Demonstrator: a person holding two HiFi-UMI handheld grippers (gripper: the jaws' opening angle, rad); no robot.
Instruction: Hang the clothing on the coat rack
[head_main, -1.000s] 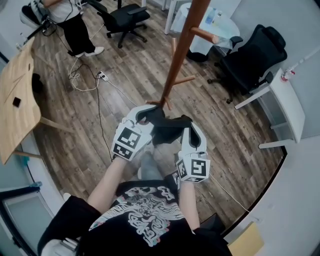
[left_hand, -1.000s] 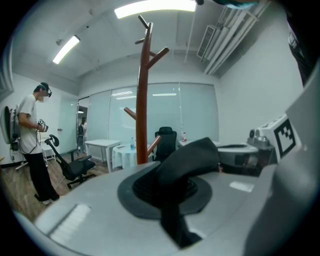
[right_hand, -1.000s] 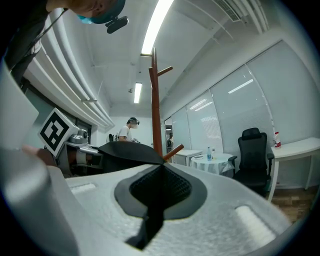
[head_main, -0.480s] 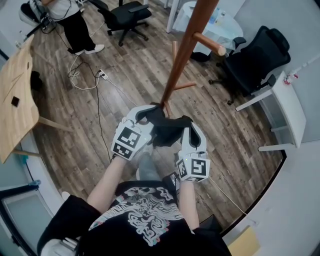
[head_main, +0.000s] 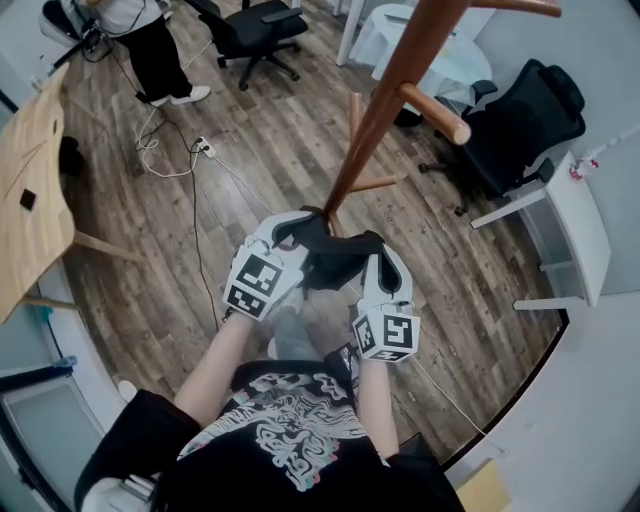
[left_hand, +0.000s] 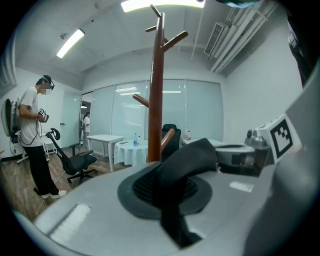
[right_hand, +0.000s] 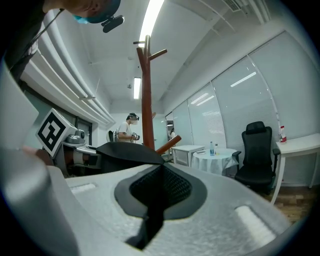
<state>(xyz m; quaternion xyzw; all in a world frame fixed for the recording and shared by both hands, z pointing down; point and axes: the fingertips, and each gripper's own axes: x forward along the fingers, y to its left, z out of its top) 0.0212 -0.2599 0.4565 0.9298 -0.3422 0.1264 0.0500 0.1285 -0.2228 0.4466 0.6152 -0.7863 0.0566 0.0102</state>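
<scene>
The clothing (head_main: 335, 255) is a dark, bunched piece held in the air as a short band between the two grippers. Its long axis runs crosswise in front of the wearer, from the left hand-held gripper (head_main: 298, 226) over to the right hand-held gripper (head_main: 374, 250), and it sags a little in the middle.

Both grippers are clenched on it. In the left gripper view a fold of the black cloth (left_hand: 186, 162) is pinched in the closed jaws and arches off to the right. In the right gripper view the jaws are likewise closed on an edge of it (right_hand: 131, 151), which stretches off to the left.

The two bare forearms (head_main: 225, 355) reach forward side by side from a black printed T-shirt (head_main: 290, 430). Both grippers point toward the coat rack (head_main: 395, 95), with their marker cubes facing up.

The rack's brown pole stands just beyond the gripper tips, its foot showing right past the left one. One peg (head_main: 435, 112) juts out above and to the right of the right gripper.

Farther out, beyond the grippers, are the wood floor (head_main: 250, 150), a black office chair (head_main: 515, 115), a round white-clothed table (head_main: 445, 62) and a person (head_main: 150, 45) standing off to the left.

Against the earlier frames, the pole looms larger and nearer. Its peg has slid lower in the head view, and a second peg has come in at the top edge. The grippers and cloth keep the same pose.
</scene>
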